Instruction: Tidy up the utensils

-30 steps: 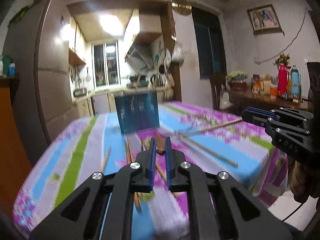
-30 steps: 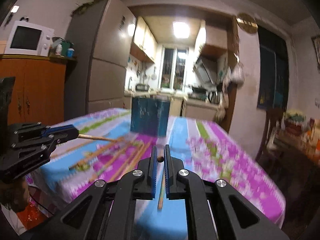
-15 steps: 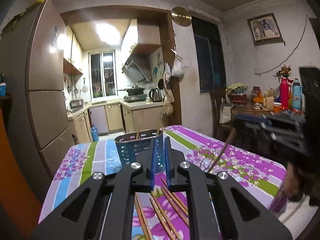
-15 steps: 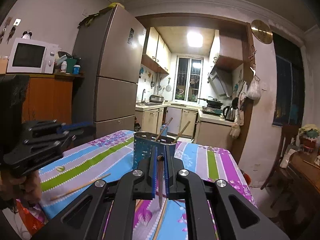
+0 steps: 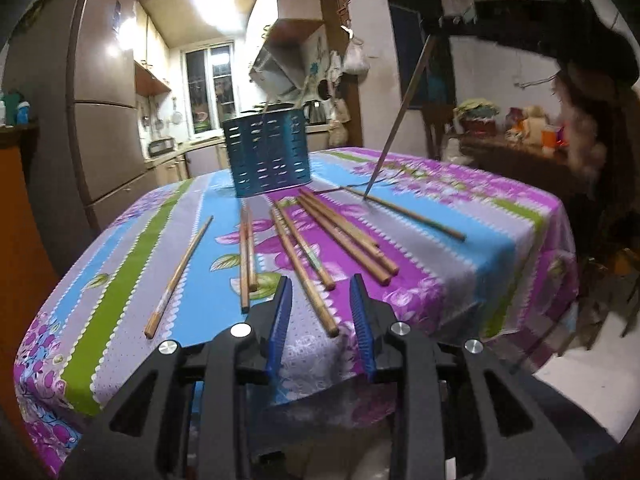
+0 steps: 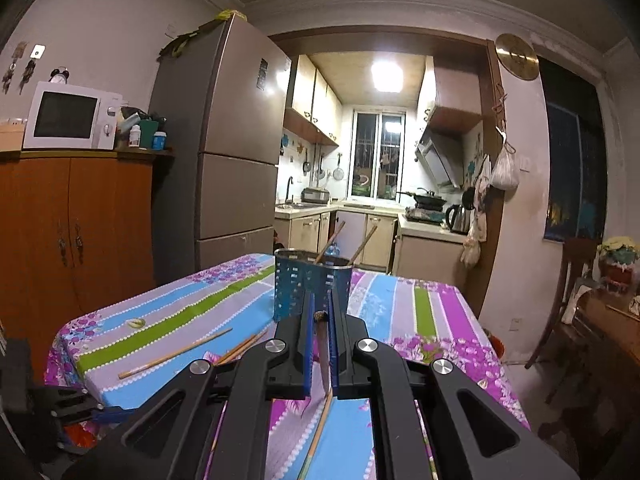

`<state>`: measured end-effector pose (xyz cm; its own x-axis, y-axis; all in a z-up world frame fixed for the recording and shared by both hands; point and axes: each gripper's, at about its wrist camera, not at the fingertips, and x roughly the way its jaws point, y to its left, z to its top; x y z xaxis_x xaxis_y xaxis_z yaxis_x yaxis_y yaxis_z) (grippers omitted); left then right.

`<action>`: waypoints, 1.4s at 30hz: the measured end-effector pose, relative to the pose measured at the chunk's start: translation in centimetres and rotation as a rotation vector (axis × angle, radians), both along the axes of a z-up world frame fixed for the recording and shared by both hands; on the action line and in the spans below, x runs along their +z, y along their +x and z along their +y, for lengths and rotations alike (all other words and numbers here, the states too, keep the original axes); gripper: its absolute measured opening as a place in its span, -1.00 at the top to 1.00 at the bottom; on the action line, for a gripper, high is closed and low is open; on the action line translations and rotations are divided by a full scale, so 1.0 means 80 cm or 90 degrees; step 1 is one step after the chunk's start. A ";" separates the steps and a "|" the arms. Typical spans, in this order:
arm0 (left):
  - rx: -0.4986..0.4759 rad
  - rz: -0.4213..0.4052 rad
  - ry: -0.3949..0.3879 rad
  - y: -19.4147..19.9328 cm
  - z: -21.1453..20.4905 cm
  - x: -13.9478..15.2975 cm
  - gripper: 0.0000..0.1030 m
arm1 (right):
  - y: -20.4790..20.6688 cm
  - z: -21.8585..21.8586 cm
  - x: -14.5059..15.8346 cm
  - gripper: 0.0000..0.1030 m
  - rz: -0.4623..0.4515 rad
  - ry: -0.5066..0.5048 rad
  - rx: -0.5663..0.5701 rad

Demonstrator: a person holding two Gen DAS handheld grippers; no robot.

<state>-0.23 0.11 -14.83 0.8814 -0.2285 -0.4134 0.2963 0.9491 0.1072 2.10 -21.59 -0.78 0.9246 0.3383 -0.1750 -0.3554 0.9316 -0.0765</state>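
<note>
Left wrist view: my left gripper hangs at the near edge of the table with its jaws spread and nothing between them. Loose chopsticks lie flat on the cloth directly ahead, fanned out with their long axes running roughly away from me toward the blue holder, which stands upright at the far middle of the table. The nearest stick ends just ahead of the gap between my left fingers, its axis angled slightly left as it recedes, so in my judgement the left gripper is the nearer one for the next pickup and needs only a short advance with the jaws set across that axis. In the same view my right gripper sits high at the upper right, holding one chopstick that hangs steeply, its lower tip close over the cloth near another stick lying to the right. In the right wrist view the right gripper is clenched on that chopstick, which passes down between the pads, nearly vertical. The holder stands straight ahead of and beyond these fingers, with two chopsticks already leaning in it. I judge the held stick must travel forward and above the holder rim, staying upright, before release.
</note>
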 end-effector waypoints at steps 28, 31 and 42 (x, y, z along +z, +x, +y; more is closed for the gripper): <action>0.029 -0.104 0.028 -0.007 -0.002 0.050 0.90 | -0.005 0.004 -0.002 0.85 -0.026 -0.009 -0.008; 0.033 -0.125 0.031 -0.004 0.003 0.073 0.90 | -0.003 0.005 0.005 0.85 -0.036 -0.014 -0.003; 0.020 -0.176 0.054 0.013 0.006 0.133 0.90 | 0.013 -0.003 0.017 0.85 -0.032 0.003 0.010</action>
<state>0.83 0.62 -4.23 0.9694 -0.1733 -0.1737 0.2149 0.9415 0.2595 3.10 -21.85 0.59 0.9266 0.3542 -0.1262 -0.3663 0.9261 -0.0901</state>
